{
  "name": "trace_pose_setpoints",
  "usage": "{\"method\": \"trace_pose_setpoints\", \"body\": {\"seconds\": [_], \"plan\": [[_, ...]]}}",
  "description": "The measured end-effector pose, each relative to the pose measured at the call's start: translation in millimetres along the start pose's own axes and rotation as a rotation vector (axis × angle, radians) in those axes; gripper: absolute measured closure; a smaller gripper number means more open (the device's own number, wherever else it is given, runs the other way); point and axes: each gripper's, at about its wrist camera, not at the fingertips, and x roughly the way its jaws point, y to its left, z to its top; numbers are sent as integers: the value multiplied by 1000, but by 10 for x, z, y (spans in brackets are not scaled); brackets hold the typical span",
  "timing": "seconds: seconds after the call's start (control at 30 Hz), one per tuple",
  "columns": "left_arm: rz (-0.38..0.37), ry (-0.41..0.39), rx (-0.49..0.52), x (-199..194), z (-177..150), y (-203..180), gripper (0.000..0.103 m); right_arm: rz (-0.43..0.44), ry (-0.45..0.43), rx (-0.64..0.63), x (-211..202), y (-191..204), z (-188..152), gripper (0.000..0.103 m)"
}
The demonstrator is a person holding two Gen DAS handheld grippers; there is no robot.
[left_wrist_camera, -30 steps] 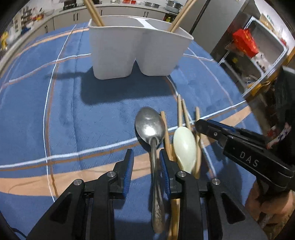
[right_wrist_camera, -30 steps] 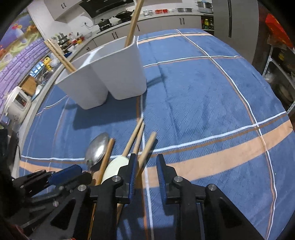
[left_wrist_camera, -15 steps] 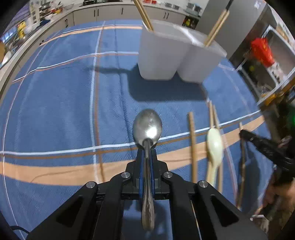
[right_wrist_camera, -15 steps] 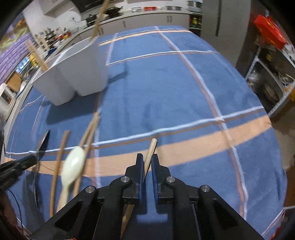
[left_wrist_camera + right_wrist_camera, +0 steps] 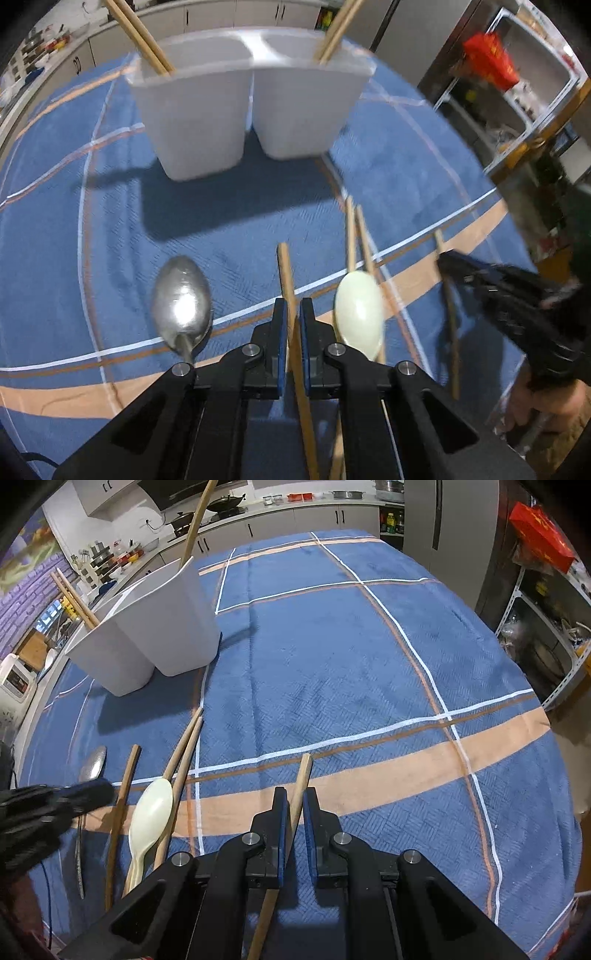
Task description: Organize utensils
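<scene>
Both hand-held grippers, left (image 5: pixel 292 321) and right (image 5: pixel 296 808), sit clamped on a chopstick each, apparently firmly; lift level, then tip into white holder (image 5: pixel 207 122).

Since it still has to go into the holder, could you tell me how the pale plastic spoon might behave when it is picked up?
The pale plastic spoon looks thin and moulded, so probably light and fairly stiff. Its glossy bowl may slip between flat pads. It lies across two loose chopsticks, so lifting it could well set them rolling on the tablecloth.
</scene>
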Motion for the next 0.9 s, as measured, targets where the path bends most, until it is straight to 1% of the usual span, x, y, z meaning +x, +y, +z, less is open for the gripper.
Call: {"method": "trace_pose_setpoints", "body": {"seconds": [0.03, 0.07, 0.27, 0.43, 0.5, 0.57, 0.6, 0.67, 0.7, 0.8, 0.9], "plan": [[-3, 7, -5, 30, 1, 4, 95, 5, 4, 0, -2, -13, -1, 93], [-1, -3, -6, 33, 10, -6, 95, 8, 8, 0, -6, -23, 1, 93], [1, -4, 8, 53, 103, -27, 95, 24, 50, 2, 27, -26, 78, 93], [11, -32, 5, 56, 82, -19, 95, -42, 56, -58, 77, 156, 128, 93], [13, -48, 3, 69, 68, -32, 95, -68, 39, -73, 90, 244, 118, 93], [10, -54, 5, 84, 67, -43, 96, -72, 18, -84, 97, 304, 102, 94], [-3, -54, -13, 73, 64, -17, 97, -73, 9, -95, 102, 327, 94, 94], [-27, -68, -43, 43, 49, 16, 97, -5, 3, -74, 98, 316, 86, 96], [-30, -88, -50, -31, 23, 39, 97, 27, -7, -52, 68, 295, 76, 96], [-53, -154, -49, -301, -61, 99, 97, 84, -61, -28, -103, 273, 49, 96], [-75, -219, -57, -596, -172, 164, 97, 117, -117, -23, -312, 298, 26, 96]]}}
